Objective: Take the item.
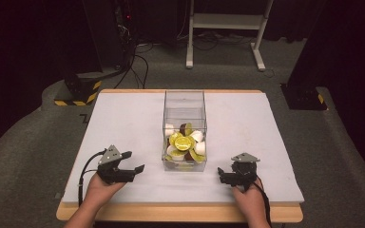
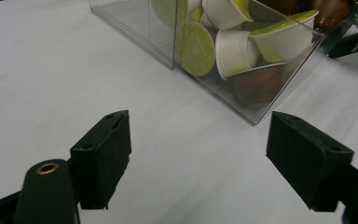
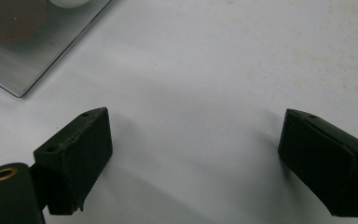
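A clear plastic box [image 1: 184, 102] stands in the middle of the white table mat [image 1: 123, 118]. Its near half holds several coffee capsules [image 1: 184, 142] with green lids, white cups and brown cups. My left gripper [image 1: 134, 161] rests on the mat to the left of the box's near corner, open and empty. My right gripper [image 1: 222, 175] lies to the right of the box, also open and empty. In the left gripper view the capsules [image 2: 235, 51] press against the box wall [image 2: 158, 32] just beyond the open jaws [image 2: 199, 144]. The right gripper view has a box corner [image 3: 32, 56] at upper left and bare mat between the jaws [image 3: 193, 149].
The mat lies on a wooden table whose front edge [image 1: 180, 213] runs near the person's hands. Behind the table stand a white desk frame [image 1: 228, 21], cables on the floor [image 1: 140, 61], and two black stands with yellow-striped bases [image 1: 78, 92] [image 1: 304, 97].
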A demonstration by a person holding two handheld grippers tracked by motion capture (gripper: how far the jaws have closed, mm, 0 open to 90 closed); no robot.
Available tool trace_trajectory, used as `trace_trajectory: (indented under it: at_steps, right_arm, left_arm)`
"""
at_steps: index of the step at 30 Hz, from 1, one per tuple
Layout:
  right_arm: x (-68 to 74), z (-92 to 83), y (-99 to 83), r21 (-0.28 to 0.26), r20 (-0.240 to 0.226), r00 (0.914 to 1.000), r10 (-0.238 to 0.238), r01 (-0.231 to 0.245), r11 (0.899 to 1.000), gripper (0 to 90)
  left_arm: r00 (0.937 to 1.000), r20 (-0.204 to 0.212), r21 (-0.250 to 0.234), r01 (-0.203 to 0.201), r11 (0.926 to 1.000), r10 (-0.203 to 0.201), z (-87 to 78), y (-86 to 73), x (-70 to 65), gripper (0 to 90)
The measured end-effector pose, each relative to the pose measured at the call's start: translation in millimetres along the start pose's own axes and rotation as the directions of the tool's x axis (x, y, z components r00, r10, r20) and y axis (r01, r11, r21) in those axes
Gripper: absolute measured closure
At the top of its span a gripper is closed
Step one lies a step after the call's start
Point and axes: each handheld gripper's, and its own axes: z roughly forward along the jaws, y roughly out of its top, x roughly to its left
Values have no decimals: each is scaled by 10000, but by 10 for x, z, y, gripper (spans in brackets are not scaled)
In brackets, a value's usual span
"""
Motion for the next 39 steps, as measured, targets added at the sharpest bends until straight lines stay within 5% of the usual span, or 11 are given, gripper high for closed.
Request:
trace_trajectory:
  at_steps: [39]
  right_arm:
    - [1,0,-1,-15,-3,10000,-1,1,10000,97]
  left_arm:
    - [9954,960,-277,86,9996,-59,173,383,-302,180]
